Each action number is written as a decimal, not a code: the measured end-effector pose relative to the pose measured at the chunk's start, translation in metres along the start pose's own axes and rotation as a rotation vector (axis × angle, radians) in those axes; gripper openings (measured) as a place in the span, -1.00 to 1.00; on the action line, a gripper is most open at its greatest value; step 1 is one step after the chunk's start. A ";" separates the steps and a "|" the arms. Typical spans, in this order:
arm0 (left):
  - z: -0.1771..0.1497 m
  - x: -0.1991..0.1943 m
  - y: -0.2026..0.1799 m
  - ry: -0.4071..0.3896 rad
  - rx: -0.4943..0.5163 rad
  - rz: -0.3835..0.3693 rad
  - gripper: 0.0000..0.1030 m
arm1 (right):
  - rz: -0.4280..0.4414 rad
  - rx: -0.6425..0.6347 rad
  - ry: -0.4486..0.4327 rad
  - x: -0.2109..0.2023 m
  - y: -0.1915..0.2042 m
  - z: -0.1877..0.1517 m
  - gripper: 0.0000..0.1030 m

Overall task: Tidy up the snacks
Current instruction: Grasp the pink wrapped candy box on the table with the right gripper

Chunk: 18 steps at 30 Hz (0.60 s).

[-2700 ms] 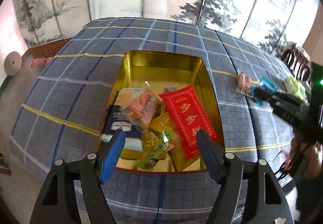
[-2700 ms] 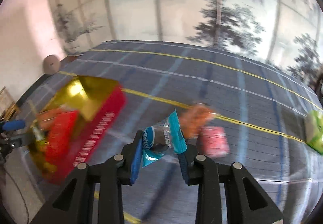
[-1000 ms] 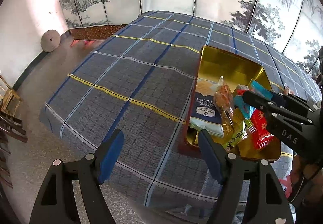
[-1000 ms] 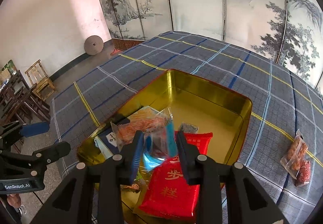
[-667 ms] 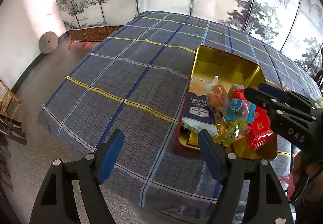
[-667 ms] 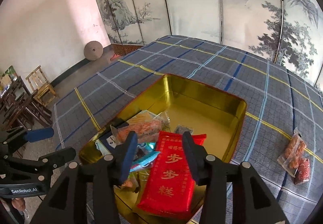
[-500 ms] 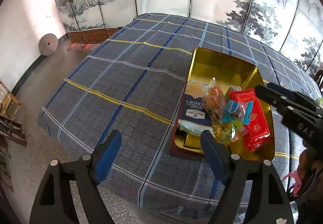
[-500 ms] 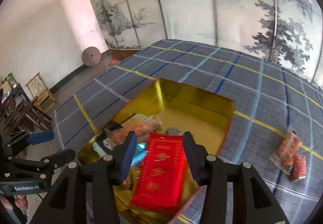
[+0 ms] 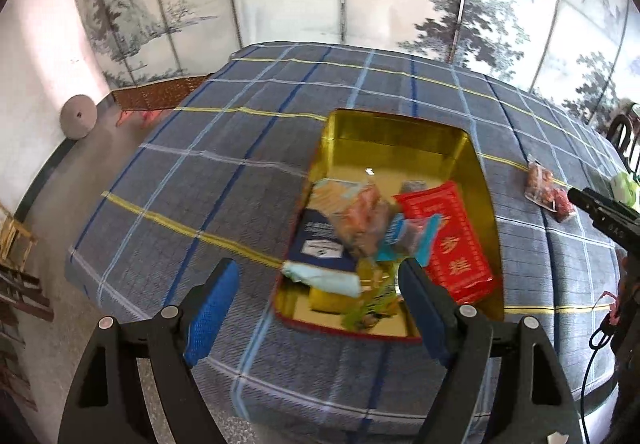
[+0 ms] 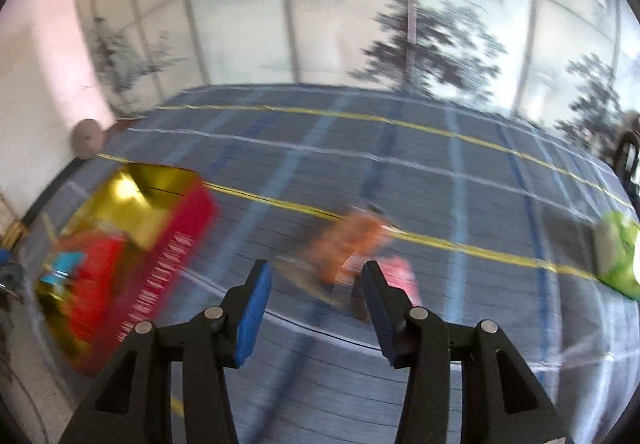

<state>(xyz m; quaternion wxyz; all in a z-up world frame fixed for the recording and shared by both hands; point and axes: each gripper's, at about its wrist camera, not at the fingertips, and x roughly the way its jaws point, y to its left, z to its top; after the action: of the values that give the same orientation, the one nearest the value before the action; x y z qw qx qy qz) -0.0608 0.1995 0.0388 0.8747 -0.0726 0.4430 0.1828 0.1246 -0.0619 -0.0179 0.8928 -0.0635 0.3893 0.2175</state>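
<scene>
A gold tin (image 9: pixel 400 131) with red outer walls sits on the checked tablecloth. It holds a red packet (image 9: pixel 448 232), a blue-and-clear packet (image 9: pixel 408 236), a navy packet (image 9: pixel 320 240) and an orange snack bag (image 9: pixel 356 215). My left gripper (image 9: pixel 316 268) hangs open above the tin's near left corner, with nothing held. My right gripper (image 10: pixel 315 272) is open and empty over the cloth to the right of the tin (image 10: pixel 132 195). Just beyond its fingers lie a blurred orange packet (image 10: pixel 352 240) and a pink packet (image 10: pixel 400 272).
A green packet (image 10: pixel 620 256) lies further right on the cloth. In the left wrist view the right gripper (image 9: pixel 600 211) enters from the right edge near the loose packets (image 9: pixel 544 189). A painted folding screen stands behind the table, and the floor drops away to the left.
The right gripper opened and left the blue-and-clear packet in the tin, then swung fast to the right toward the loose packets. The left gripper shifted, so the tin now sits nearer its centre.
</scene>
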 end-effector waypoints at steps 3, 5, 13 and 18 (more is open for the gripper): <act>0.003 0.004 -0.013 0.008 0.017 -0.020 0.53 | -0.028 0.029 0.037 0.009 -0.023 -0.010 -0.07; 0.005 0.008 -0.024 0.016 0.033 -0.026 0.53 | -0.037 0.036 0.050 0.016 -0.031 -0.013 -0.07; 0.012 0.015 -0.059 0.026 0.105 -0.043 0.53 | -0.039 0.041 0.086 0.045 -0.037 -0.016 -0.07; 0.017 0.019 -0.076 0.032 0.139 -0.048 0.53 | -0.033 0.035 0.088 0.057 -0.039 -0.011 -0.07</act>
<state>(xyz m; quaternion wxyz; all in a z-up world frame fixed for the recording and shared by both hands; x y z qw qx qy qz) -0.0084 0.1390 0.0310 0.8745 -0.0252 0.4667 0.1296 0.1689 -0.0807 -0.0687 0.8793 -0.0638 0.4308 0.1927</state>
